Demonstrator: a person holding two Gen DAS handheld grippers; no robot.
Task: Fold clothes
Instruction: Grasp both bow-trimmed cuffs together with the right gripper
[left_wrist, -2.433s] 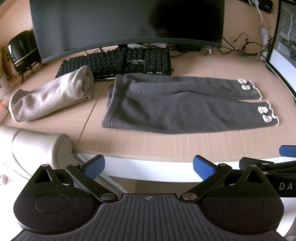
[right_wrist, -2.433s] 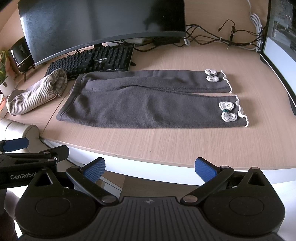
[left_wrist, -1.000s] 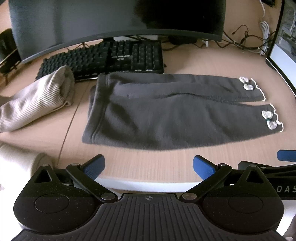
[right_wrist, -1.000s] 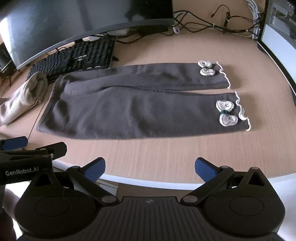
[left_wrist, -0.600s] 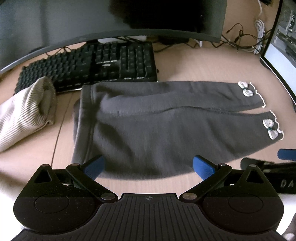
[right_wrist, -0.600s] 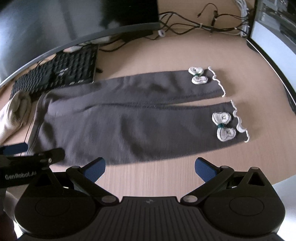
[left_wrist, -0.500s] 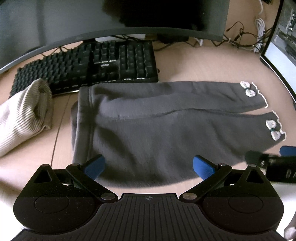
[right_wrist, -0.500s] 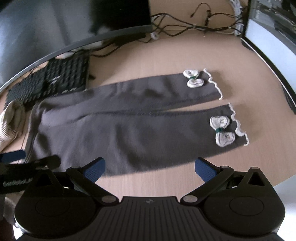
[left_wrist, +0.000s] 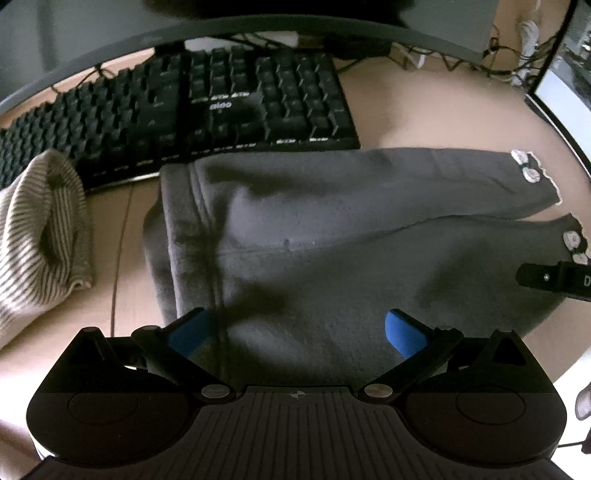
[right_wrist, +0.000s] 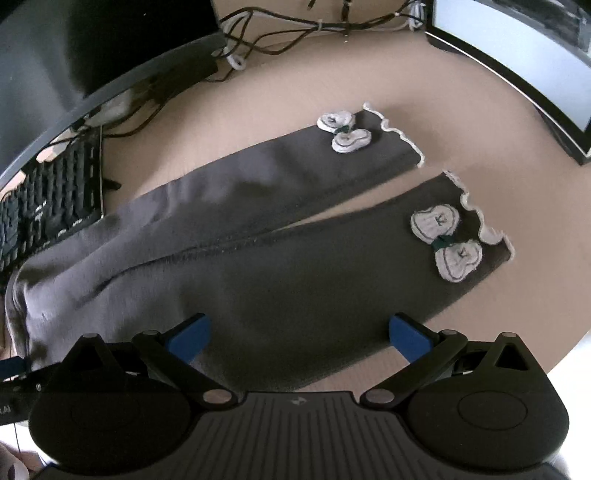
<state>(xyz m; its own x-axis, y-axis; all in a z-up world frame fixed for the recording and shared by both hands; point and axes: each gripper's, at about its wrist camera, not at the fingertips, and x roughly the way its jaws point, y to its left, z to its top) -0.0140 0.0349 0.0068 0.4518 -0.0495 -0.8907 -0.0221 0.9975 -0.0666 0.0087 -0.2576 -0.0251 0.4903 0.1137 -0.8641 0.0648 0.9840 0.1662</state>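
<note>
While both the left gripper (left_wrist: 295, 332) and right gripper (right_wrist: 299, 334) hang spread above the grey trousers (right_wrist: 258, 266), contact seems absent, though blurred.

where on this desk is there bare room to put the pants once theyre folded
Bare wood lies beyond the cuffs, between the dark pants and the right-hand monitor. The keyboard and striped garment crowd the waistband side; cables crowd the back.

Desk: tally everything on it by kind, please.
Pants: 1
Striped garment: 1
Keyboard: 1
Monitors: 2
Cable bundle: 1
Total: 6
</note>
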